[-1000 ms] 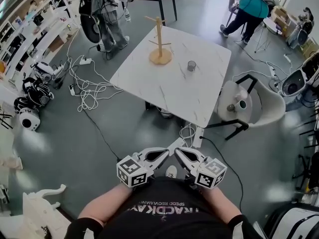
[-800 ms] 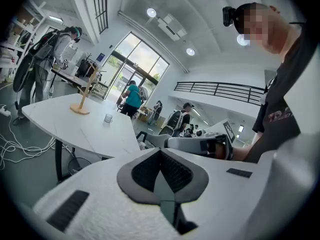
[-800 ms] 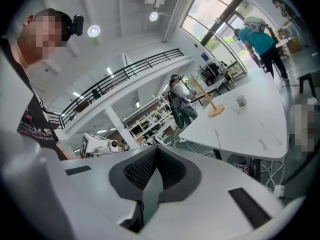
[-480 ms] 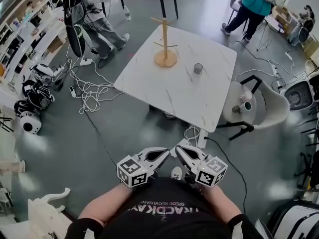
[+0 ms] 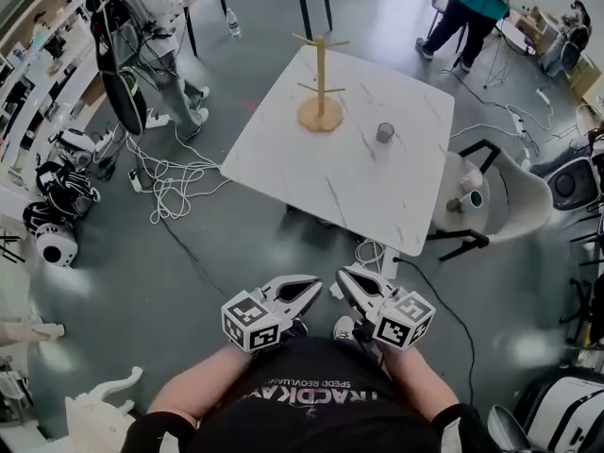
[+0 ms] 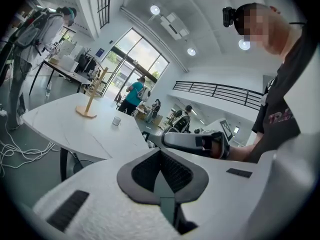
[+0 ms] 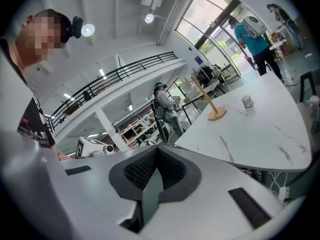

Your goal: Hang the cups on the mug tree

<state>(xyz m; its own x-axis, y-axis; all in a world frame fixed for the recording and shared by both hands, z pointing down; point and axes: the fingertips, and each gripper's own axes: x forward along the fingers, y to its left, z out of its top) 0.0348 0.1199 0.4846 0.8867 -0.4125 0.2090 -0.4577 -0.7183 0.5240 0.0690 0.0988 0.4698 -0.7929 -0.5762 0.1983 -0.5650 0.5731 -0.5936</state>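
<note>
Open round cup [image 5: 385, 132], prob. (chair [image 5: 510, 201] rt)

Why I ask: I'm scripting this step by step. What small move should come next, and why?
Probably a step forward toward the table: the left gripper and right gripper are shut and empty close to the body, floor lies between them and the table, and the cup stands there beside the bare mug tree, likely out of reach.

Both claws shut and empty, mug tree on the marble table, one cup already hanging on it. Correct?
No: in the head view the cup stands on the table beside the mug tree, not hanging on it. Left claw and right claw are shut and empty.
</note>
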